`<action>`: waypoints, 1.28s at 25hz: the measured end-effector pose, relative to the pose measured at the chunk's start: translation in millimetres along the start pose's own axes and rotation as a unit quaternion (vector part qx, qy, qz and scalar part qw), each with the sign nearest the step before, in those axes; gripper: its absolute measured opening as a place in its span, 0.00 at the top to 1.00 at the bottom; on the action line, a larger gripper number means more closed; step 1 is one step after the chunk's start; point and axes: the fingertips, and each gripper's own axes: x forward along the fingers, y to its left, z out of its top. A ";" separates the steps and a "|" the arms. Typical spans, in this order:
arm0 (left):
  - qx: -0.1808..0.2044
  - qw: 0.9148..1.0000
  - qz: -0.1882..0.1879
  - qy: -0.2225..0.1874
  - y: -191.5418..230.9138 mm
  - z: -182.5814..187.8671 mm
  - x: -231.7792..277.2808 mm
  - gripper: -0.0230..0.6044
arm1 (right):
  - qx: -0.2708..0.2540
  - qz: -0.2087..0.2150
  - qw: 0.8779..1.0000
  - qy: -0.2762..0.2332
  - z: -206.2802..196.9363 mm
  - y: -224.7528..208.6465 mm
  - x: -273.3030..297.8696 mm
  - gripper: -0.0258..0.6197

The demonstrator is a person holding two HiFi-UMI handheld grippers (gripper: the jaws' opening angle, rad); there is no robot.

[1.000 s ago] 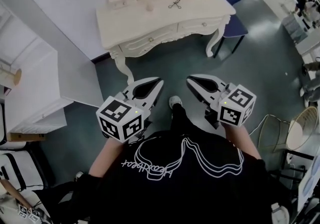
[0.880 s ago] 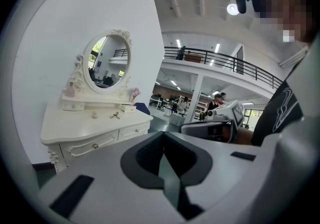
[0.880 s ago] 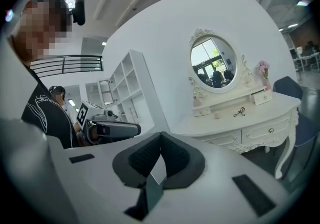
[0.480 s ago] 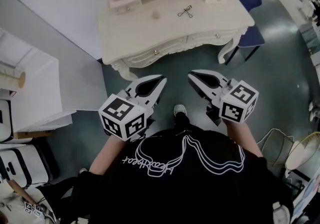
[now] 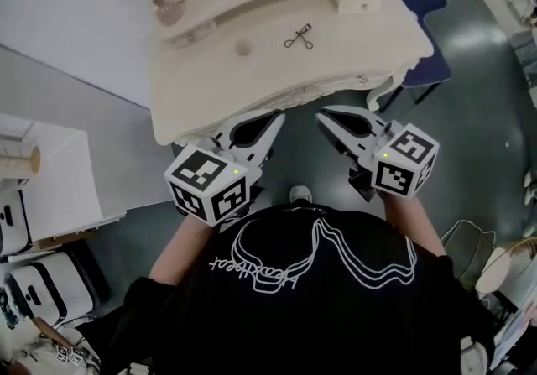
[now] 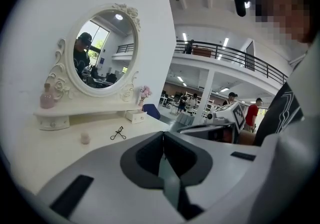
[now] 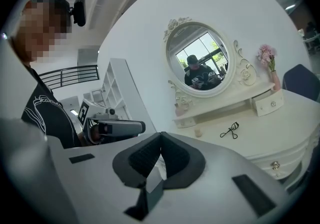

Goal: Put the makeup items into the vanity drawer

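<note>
Since no drawer stands open and neither grip holds anything, I log the task as not begun, with every item left to move. Left gripper (image 5: pixel 278 117): jaws together, empty, lower centre of the head view, just short of the table's front edge. Right gripper (image 5: pixel 322 112): jaws together, empty, beside the left one. Vanity table (image 5: pixel 210 80): cream, matte, curved front with carved scrollwork. Front drawer (image 7: pixel 274 164): shut, with a small round metal knob. Eyelash curler (image 5: pixel 299 38): dark thin metal with scissor loops, lying flat on the tabletop, upper centre. Small round pinkish piece (image 5: pixel 243 48): squat, left of the curler, kind unclear. Pink bottle (image 6: pixel 47 98): rounded, on the raised shelf beside the oval mirror (image 6: pixel 102 50). I judge that opening the drawer comes first.
</note>
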 end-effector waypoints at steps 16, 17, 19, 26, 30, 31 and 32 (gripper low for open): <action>-0.022 0.999 0.025 0.024 99.9 -1.0 35.1 0.83 | 0.028 -0.013 0.999 0.015 10.5 -57.2 47.3 0.96; -0.022 0.999 0.028 0.027 111.0 0.7 39.2 0.81 | 0.033 -0.017 0.999 0.016 12.9 -64.2 52.0 0.96; -0.023 0.999 0.033 0.034 134.0 3.2 48.6 0.78 | 0.041 -0.025 0.999 0.018 17.9 -79.9 61.6 0.96; -0.009 0.996 0.039 0.079 206.2 1.5 85.5 0.65 | 0.063 -0.042 0.997 0.016 38.0 -126.4 96.4 0.96; 0.007 0.993 0.054 0.104 240.0 -6.2 100.0 0.60 | 0.077 -0.043 0.996 0.016 45.2 -147.7 112.1 0.96; 0.010 0.992 0.058 0.109 247.4 -8.9 102.8 0.59 | 0.079 -0.044 0.996 0.018 45.7 -152.9 115.7 0.96; 0.012 0.992 0.061 0.113 254.7 -12.2 105.6 0.58 | 0.082 -0.045 0.995 0.020 45.9 -157.6 119.5 0.96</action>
